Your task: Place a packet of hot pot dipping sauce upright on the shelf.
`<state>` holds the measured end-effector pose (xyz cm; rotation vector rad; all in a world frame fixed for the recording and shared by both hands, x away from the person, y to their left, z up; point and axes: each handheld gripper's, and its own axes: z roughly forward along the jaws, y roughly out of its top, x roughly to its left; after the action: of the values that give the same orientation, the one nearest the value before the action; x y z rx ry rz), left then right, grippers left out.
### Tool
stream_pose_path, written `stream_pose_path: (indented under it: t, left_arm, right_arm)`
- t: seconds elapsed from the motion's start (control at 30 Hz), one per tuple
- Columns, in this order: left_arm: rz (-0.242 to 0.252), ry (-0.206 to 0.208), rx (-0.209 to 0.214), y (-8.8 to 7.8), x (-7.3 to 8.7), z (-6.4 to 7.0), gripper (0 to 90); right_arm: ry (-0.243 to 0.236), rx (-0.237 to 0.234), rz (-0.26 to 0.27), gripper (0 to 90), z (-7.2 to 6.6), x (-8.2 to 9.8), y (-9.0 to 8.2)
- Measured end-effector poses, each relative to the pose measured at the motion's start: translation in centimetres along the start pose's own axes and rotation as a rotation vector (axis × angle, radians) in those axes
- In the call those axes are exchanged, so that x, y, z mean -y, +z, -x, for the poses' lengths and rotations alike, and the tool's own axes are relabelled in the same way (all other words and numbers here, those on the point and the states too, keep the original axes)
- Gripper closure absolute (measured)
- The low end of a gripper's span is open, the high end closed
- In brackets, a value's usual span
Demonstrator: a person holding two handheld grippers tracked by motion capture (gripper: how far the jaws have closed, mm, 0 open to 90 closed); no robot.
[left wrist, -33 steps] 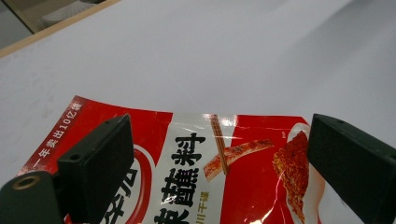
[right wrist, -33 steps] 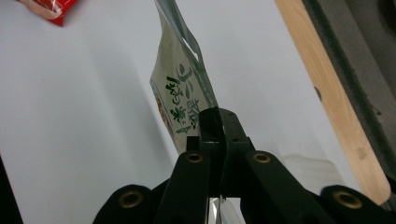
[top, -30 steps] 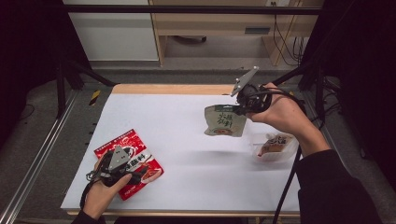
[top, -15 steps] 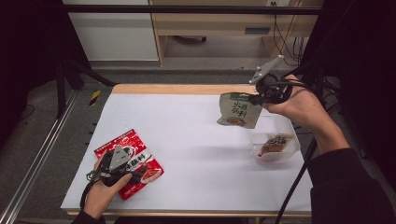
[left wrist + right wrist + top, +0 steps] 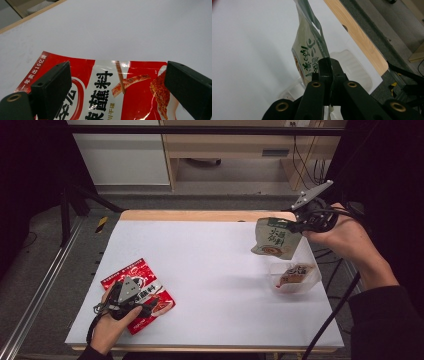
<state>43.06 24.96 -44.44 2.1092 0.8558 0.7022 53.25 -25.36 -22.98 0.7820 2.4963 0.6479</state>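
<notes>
High view: R gripper [image 5: 299, 226] is up off the table [image 5: 220, 270] near its far right corner, jaws pinched tight on top edge of a green-and-white pouch [image 5: 274, 238]. Pouch hangs free below the gripper, tilted, not touching the table. Just under and slightly nearer the person sits a clear plastic tray [image 5: 295, 277] by the right edge, w/ a small packet [image 5: 295, 272] lying inside it. Pouch and tray look apart, pouch above tray's far side.

Right gripper view: both black jaws closed together on the pouch [image 5: 310, 53] edge, green print facing left; clear tray [image 5: 355, 71] visible behind/below, wooden table edge beyond.

L gripper [image 5: 150, 304] rests low at near left corner, over a red snack bag [image 5: 137, 292] lying flat on the table. Left gripper view: jaws stand wide apart, one each side of the red bag [image 5: 125, 95], nothing clamped; can't tell if the pads touch the bag surface. White table [image 5: 125, 30] bare beyond bag's top edge.
</notes>
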Motion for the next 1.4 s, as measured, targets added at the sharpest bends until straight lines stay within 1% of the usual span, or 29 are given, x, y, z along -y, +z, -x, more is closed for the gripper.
stream_pose_path:
  t: [0.13, 0.2, 0.3, 0.33, 0.5, 0.6, 0.63, 0.73, 0.77, 0.8, 0.97, 1.03, 1.07, 1.1, 1.2, 1.3, 1.4]
  left_arm:
    - [-0.002, 0.004, 0.000, 0.1, 0.0, 0.1, 7.4]
    - [-0.002, 0.002, 0.000, 0.0, 0.0, 0.1, 7.4]
    - [-0.001, -0.001, 0.000, 0.0, 0.0, 0.0, 7.4]
    - [-0.001, -0.002, 0.000, 0.0, 0.0, 0.0, 7.4]
    - [-0.004, -0.001, -0.002, 0.1, 0.0, -0.1, 7.4]
    - [-0.004, 0.000, -0.001, 0.1, 0.0, -0.1, 7.4]
    - [-0.004, 0.000, 0.000, 0.1, 0.0, 0.0, 7.4]
    - [-0.007, 0.003, 0.000, 0.1, 0.0, 0.0, 7.4]
    - [-0.007, 0.002, 0.001, 0.1, 0.1, -0.1, 7.4]
    - [-0.007, 0.001, 0.000, 0.1, 0.1, -0.1, 7.4]
    - [-0.008, 0.000, -0.002, 0.2, 0.1, -0.1, 7.4]
    - [-0.008, -0.001, -0.002, 0.2, 0.1, -0.2, 7.4]
    - [-0.009, -0.001, -0.003, 0.2, 0.1, -0.2, 7.4]
    - [-0.009, -0.002, -0.001, 0.2, 0.1, -0.2, 7.4]
    - [-0.010, -0.001, 0.000, 0.2, 0.1, -0.2, 7.4]
    - [-0.007, -0.012, 0.003, 0.1, 0.1, -0.2, 7.4]
    - [-0.011, -0.010, 0.002, 0.2, 0.1, -0.3, 7.4]
  right_arm:
    - [0.028, 0.014, -0.004, 90.0, 0.7, 1.0, -0.2]
    - [0.032, 0.018, -0.011, 90.0, 1.0, 1.5, -0.2]
    - [0.044, 0.018, -0.021, 90.0, 1.4, 2.2, -0.1]
    - [0.048, 0.010, -0.020, 90.0, 1.5, 2.5, -0.1]
    - [0.063, 0.005, -0.033, 90.0, 1.6, 3.6, 0.1]
    - [0.066, 0.000, -0.029, 90.0, 1.7, 4.3, 0.3]
    - [0.075, -0.006, -0.029, 90.0, 1.7, 4.4, 0.4]
    - [0.062, -0.015, -0.026, 90.0, 1.7, 5.0, 0.6]
    - [0.069, -0.019, -0.022, 90.0, 1.7, 5.2, 0.6]
    - [0.064, -0.024, -0.026, 90.0, 1.7, 5.3, 0.6]
    - [0.071, -0.034, -0.015, 90.0, 1.6, 5.8, 0.6]
    - [0.057, -0.039, -0.020, 90.0, 1.5, 6.0, 0.6]
    - [0.065, -0.042, -0.017, 90.0, 1.4, 6.1, 0.6]
    - [0.057, -0.043, -0.014, 90.0, 1.3, 6.2, 0.6]
    - [0.067, -0.053, -0.005, 90.0, 1.3, 6.5, 0.5]
    - [0.068, -0.055, 0.002, 90.0, 1.2, 6.7, 0.4]
    - [0.063, -0.051, 0.005, 90.0, 1.2, 6.8, 0.1]
